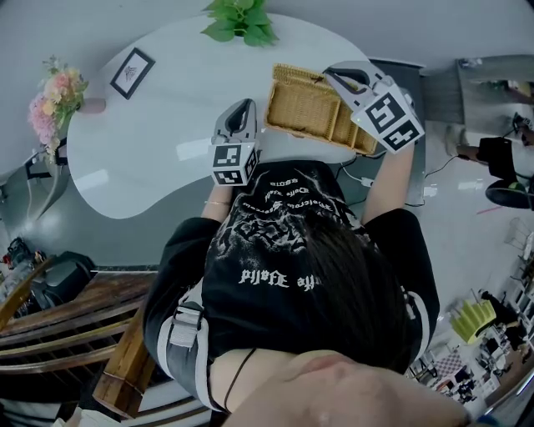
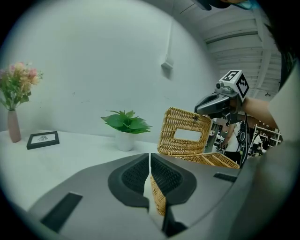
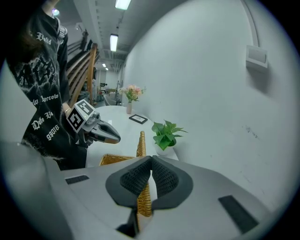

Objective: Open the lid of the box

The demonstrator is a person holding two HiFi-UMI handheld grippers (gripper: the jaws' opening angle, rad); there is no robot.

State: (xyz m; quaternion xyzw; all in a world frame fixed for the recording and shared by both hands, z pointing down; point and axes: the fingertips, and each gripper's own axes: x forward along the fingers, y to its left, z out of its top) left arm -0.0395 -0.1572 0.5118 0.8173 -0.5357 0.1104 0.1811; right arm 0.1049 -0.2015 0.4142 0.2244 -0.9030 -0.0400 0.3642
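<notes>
A woven wicker box (image 1: 309, 108) stands on the white table (image 1: 150, 142) with its lid (image 2: 184, 137) raised nearly upright on the far edge. My right gripper (image 3: 151, 161) is shut on the lid's free edge (image 3: 142, 140), which runs edge-on between its pads. In the head view this gripper (image 1: 329, 73) reaches over the box's right end. My left gripper (image 2: 150, 157) is shut with its tips touching, just off the box's left side (image 1: 244, 104). The box's near corner (image 2: 159, 197) shows below its tips, not clearly pinched.
A potted green plant (image 1: 240, 21) stands at the table's far edge behind the box. A small black picture frame (image 1: 132, 72) and a vase of pink flowers (image 1: 58, 92) are at the far left. Wooden furniture (image 1: 83, 325) stands beside the person.
</notes>
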